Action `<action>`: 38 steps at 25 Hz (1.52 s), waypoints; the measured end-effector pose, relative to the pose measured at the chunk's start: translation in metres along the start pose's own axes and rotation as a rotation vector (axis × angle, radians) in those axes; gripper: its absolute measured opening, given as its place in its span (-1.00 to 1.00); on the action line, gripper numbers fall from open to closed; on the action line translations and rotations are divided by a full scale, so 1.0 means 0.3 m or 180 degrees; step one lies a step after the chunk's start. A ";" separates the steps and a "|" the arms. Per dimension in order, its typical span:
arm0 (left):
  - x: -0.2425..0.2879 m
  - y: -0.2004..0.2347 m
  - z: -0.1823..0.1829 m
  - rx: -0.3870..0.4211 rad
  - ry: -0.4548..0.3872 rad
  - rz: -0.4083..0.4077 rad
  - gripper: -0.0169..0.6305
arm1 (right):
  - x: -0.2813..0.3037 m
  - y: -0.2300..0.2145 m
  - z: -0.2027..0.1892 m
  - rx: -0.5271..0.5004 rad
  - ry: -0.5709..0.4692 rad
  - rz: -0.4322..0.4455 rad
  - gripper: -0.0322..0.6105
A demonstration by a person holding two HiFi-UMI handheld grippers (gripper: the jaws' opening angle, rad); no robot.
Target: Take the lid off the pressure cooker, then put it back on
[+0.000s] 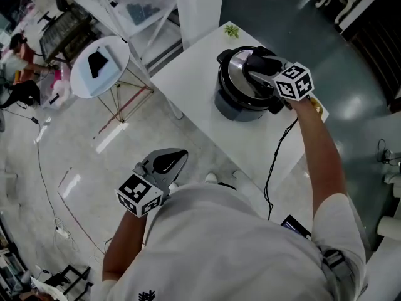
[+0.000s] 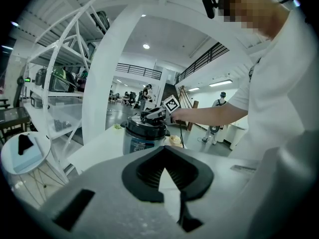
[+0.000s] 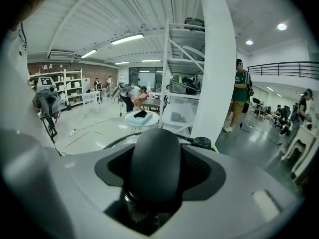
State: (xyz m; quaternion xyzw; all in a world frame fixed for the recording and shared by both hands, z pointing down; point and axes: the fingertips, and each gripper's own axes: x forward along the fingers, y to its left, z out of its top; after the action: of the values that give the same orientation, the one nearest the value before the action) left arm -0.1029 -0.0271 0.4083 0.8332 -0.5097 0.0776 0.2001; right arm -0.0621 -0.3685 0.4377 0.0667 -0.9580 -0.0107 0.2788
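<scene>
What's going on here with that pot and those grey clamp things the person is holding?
A person holds a two-jaw gripper in each hand. The right gripper is closed around the black handle on top of the lid, which sits in place on the pressure cooker on the white table. The left gripper is held low beside the person, away from the table, with its jaws together and nothing in them.
</scene>
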 end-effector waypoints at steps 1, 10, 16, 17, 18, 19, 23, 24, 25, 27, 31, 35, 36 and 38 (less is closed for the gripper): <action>-0.008 0.004 -0.003 -0.0001 -0.0003 0.0005 -0.93 | 0.001 0.000 0.001 0.0001 0.0001 -0.0003 0.01; -0.063 0.008 -0.036 -0.0051 0.0000 0.0014 -0.93 | -0.053 -0.005 0.062 0.0043 -0.0082 -0.0049 0.01; -0.075 0.009 -0.041 -0.0022 -0.0001 -0.0071 -0.93 | -0.134 -0.019 0.125 0.0043 -0.0188 -0.0183 0.01; -0.077 0.004 -0.043 -0.0016 0.0003 -0.0089 -0.93 | -0.154 -0.017 0.128 0.0043 -0.0192 -0.0204 0.01; -0.080 -0.002 -0.045 -0.0011 0.0007 -0.0109 -0.93 | -0.175 -0.013 0.129 0.0041 -0.0190 -0.0225 0.01; -0.082 -0.004 -0.046 -0.0005 0.0012 -0.0130 -0.93 | -0.194 -0.009 0.131 0.0038 -0.0186 -0.0247 0.01; -0.093 0.013 -0.046 0.0030 0.0029 -0.0240 -0.93 | -0.237 0.008 0.144 0.0061 -0.0190 -0.0333 0.01; -0.093 0.011 -0.046 0.0041 0.0034 -0.0274 -0.93 | -0.253 0.015 0.143 0.0069 -0.0192 -0.0357 0.01; -0.091 0.007 -0.045 0.0051 0.0040 -0.0309 -0.93 | -0.271 0.022 0.140 0.0076 -0.0193 -0.0379 0.01; -0.085 0.019 -0.041 0.0066 0.0059 -0.0384 -0.93 | -0.286 0.030 0.137 0.0096 -0.0184 -0.0408 0.01; -0.060 0.026 -0.038 0.0120 0.0097 -0.0539 -0.93 | -0.335 0.049 0.110 0.0137 -0.0154 -0.0481 0.01; -0.042 -0.056 -0.042 0.0190 0.0117 -0.0707 -0.93 | -0.469 0.104 0.046 0.0222 -0.0157 -0.0583 0.01; -0.038 -0.062 -0.040 0.0204 0.0123 -0.0746 -0.93 | -0.490 0.111 0.036 0.0242 -0.0157 -0.0615 0.01; -0.031 -0.067 -0.039 0.0227 0.0140 -0.0813 -0.93 | -0.529 0.124 0.015 0.0276 -0.0157 -0.0680 0.01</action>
State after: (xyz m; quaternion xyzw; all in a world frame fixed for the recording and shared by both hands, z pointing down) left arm -0.0887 -0.0065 0.4106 0.8960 -0.3918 0.0879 0.1897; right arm 0.0635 -0.3105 0.3513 0.1801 -0.9515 -0.0006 0.2493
